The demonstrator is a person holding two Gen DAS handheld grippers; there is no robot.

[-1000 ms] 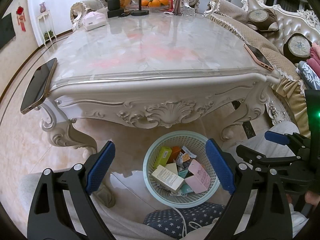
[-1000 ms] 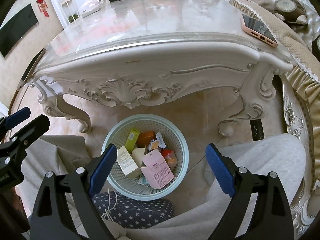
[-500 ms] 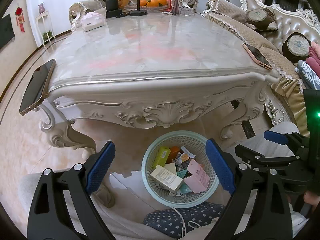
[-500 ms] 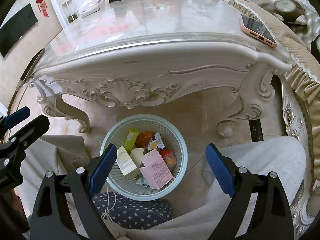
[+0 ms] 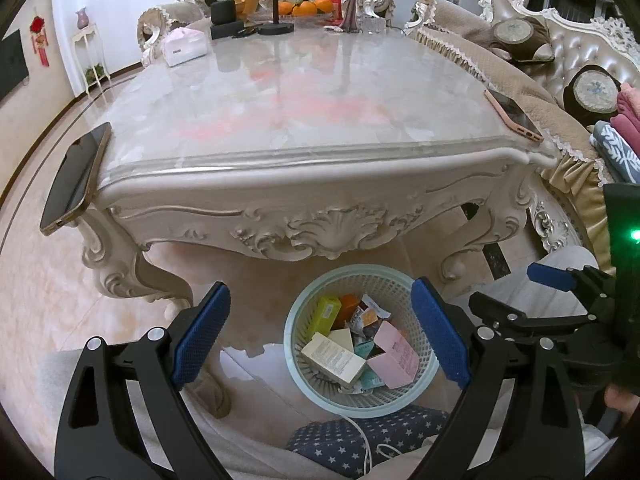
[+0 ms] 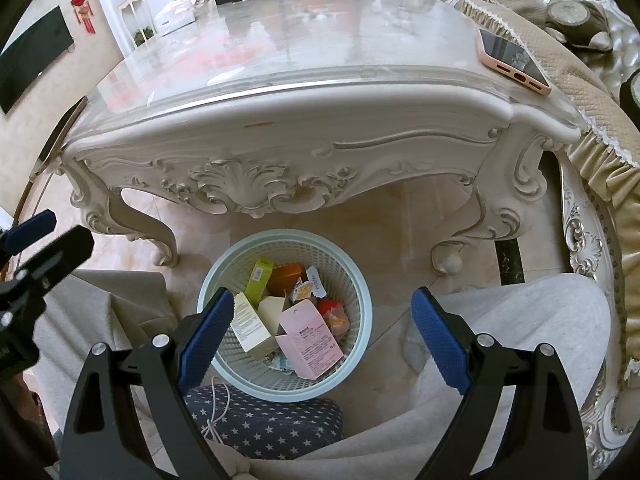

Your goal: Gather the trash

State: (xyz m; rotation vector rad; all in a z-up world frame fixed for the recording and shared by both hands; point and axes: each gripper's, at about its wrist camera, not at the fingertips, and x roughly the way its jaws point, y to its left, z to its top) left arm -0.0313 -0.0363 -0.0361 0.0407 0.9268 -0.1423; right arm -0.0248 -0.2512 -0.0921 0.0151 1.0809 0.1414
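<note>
your left gripper [image 5: 320, 336] spread, empty | your right gripper [image 6: 322, 336] spread, empty | pale-blue round plastic mesh basket [image 6: 362, 292] holds cartons, on floor by carved white marble-top table's [image 5: 304, 120] near edge

I'm in a home living room. Ornate carved marble-top coffee table [image 5: 312, 120], tufted sofa [image 5: 576, 60] with cushions, oranges [image 5: 306, 7], phones lying around.

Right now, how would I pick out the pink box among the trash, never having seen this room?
Find the carved white table; on the floor before it stands a pale blue mesh basket. The pink box lies on top at the near side, the only pink, printed carton, beside a cream box.
</note>
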